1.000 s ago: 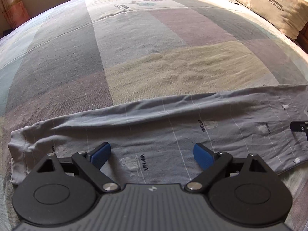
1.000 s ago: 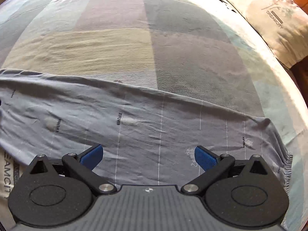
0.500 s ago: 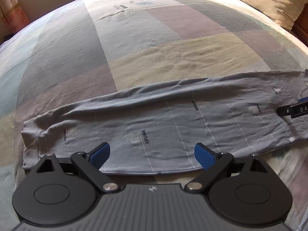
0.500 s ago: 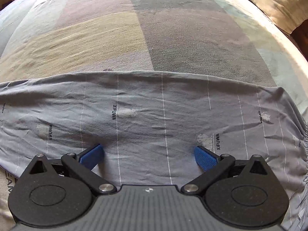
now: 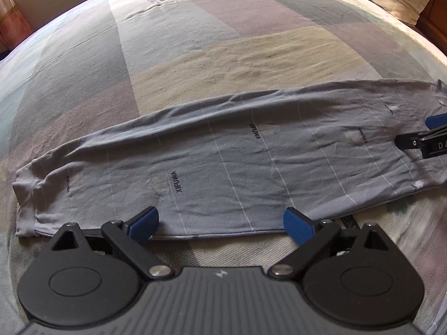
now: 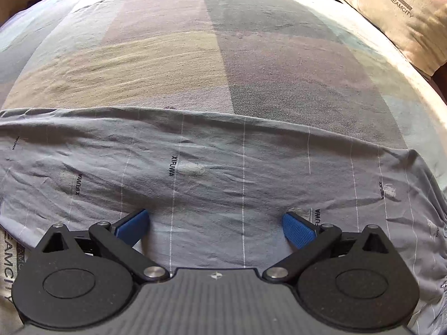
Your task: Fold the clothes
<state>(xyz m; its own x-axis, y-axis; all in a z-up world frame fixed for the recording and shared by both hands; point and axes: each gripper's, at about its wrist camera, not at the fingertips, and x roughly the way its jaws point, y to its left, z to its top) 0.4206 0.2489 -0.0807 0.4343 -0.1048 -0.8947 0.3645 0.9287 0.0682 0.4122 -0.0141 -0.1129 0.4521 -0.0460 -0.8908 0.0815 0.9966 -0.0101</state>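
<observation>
**Grey garment flat on patchwork bed**

Curtain at far left beyond patchwork bedspread. Folded grey garment stretched across near edge. Left gripper and right gripper both spread wide, empty, over garment. Pillow far right, cut off.

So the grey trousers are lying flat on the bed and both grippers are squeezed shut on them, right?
Not quite. The grey trousers do lie flat on the bed, but neither gripper is shut on them. The left wrist view shows the left gripper wide open with nothing between its blue pads, and the right wrist view shows the right gripper open too.
</observation>
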